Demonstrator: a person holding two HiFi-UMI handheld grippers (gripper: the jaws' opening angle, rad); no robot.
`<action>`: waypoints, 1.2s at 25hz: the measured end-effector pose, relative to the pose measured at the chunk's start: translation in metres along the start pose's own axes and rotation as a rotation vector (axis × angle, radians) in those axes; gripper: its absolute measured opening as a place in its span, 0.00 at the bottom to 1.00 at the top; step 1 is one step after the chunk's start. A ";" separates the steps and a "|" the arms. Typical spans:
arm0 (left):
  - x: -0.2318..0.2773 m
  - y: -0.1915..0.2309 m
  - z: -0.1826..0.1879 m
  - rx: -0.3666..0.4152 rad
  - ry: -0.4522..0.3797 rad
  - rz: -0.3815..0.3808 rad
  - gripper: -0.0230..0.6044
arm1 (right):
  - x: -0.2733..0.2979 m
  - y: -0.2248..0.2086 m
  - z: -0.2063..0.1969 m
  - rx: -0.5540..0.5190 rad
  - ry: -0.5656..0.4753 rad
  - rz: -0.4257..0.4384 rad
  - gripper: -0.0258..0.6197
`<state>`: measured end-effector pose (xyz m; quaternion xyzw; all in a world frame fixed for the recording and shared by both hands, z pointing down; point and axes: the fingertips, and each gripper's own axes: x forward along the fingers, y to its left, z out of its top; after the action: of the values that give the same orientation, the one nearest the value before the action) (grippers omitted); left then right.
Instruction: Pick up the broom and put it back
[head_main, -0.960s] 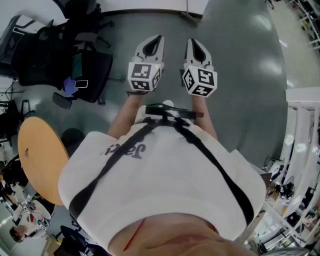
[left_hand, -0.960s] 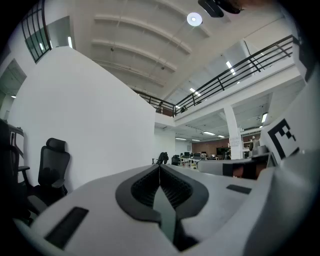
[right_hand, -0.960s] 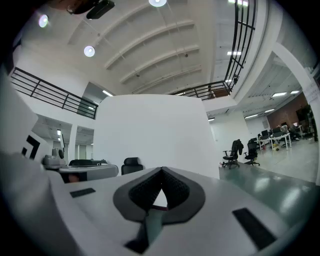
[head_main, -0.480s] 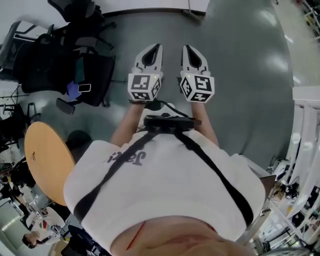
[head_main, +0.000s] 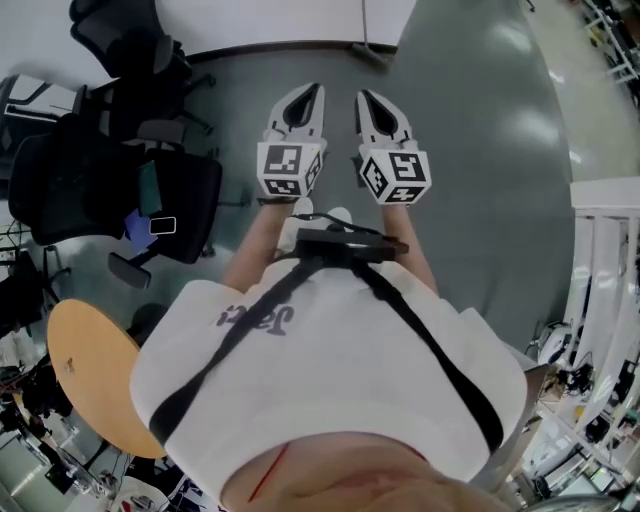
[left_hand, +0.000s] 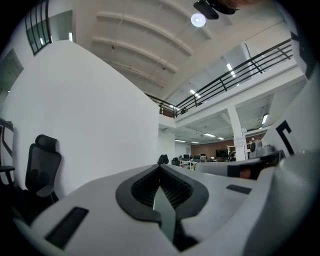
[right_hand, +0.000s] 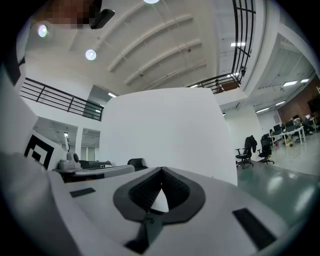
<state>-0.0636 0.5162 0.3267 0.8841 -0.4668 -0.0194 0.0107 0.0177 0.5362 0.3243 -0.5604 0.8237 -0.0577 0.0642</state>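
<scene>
One pace onward, seemingly, with black office chairs (head_main: 110, 180) slid from 10 toward 9 o'clock: carrying white left gripper (head_main: 314, 93) and white right gripper (head_main: 364, 98) level at 12 o'clock, each pressed together on nothing, broom nowhere in view, so probably still seeking it.

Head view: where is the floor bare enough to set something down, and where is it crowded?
Bare: the grey floor between the black chairs and the white shelving. Crowded: the left, with those chairs and the round table.

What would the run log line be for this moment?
left gripper: jaws shut, empty | right gripper: jaws shut, empty | broom: not in view
</scene>
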 end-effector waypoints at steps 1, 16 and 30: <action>0.011 0.015 0.005 0.001 -0.009 -0.003 0.05 | 0.019 -0.001 0.003 -0.002 -0.005 -0.003 0.04; 0.137 0.131 -0.036 -0.078 0.075 -0.083 0.05 | 0.184 -0.070 -0.038 -0.238 0.199 -0.180 0.04; 0.374 0.164 0.001 0.068 -0.032 -0.003 0.05 | 0.353 -0.231 0.012 -0.202 0.091 -0.029 0.04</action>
<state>0.0118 0.1153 0.3232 0.8842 -0.4659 -0.0176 -0.0268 0.1031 0.1234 0.3362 -0.5726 0.8192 -0.0008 -0.0310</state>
